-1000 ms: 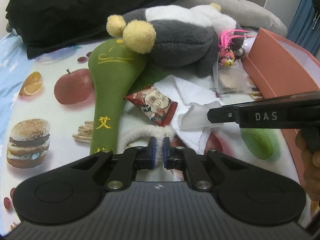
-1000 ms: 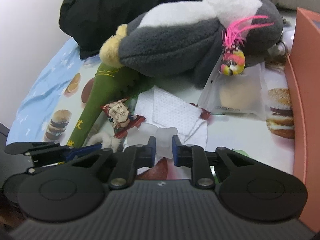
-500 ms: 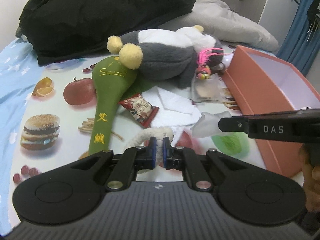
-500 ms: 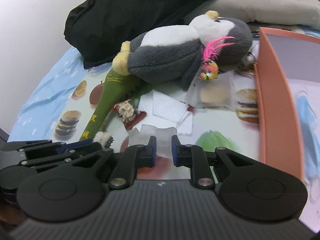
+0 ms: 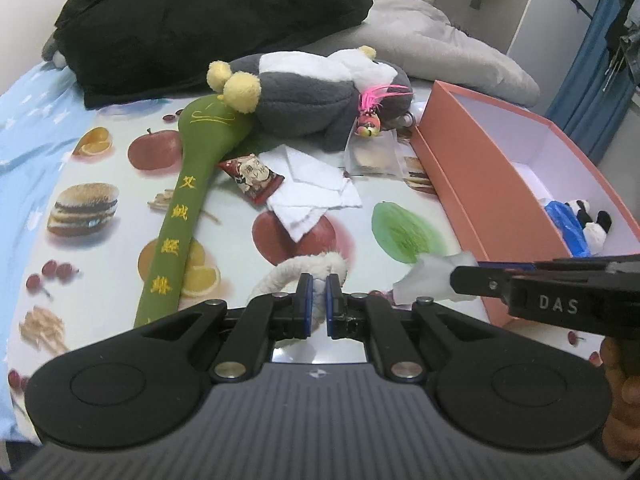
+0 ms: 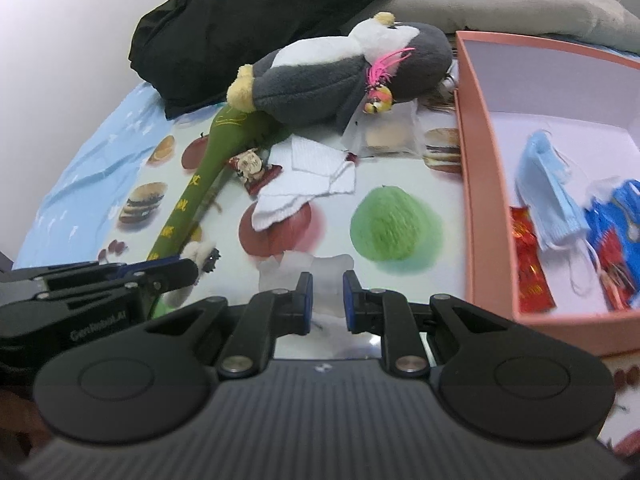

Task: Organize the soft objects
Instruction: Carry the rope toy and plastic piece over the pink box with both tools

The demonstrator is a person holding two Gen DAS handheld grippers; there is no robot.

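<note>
My left gripper (image 5: 316,300) is shut on a white fuzzy loop (image 5: 298,269), held above the printed cloth. My right gripper (image 6: 325,294) is shut on a translucent white soft piece (image 6: 308,266), which also shows in the left wrist view (image 5: 434,276). A grey and white plush penguin (image 5: 316,88) lies at the back on a long green padded hammer (image 5: 188,200). A red snack packet (image 5: 252,178) and a white folded cloth (image 5: 316,196) lie in the middle. The salmon box (image 6: 486,184) at right holds a blue face mask (image 6: 548,200) and packets.
A pink-feathered toy (image 5: 370,118) sits on a clear pouch (image 5: 374,156) beside the box. Black clothing (image 5: 208,24) and a grey pillow (image 5: 440,52) lie behind. A small panda toy (image 5: 592,224) is in the box. The cloth (image 5: 100,160) has printed fruit and burgers.
Both grippers have lifted and pulled back from the pile with their items, toward the near side. The right gripper has moved closer to the salmon box, whose inside now shows.
</note>
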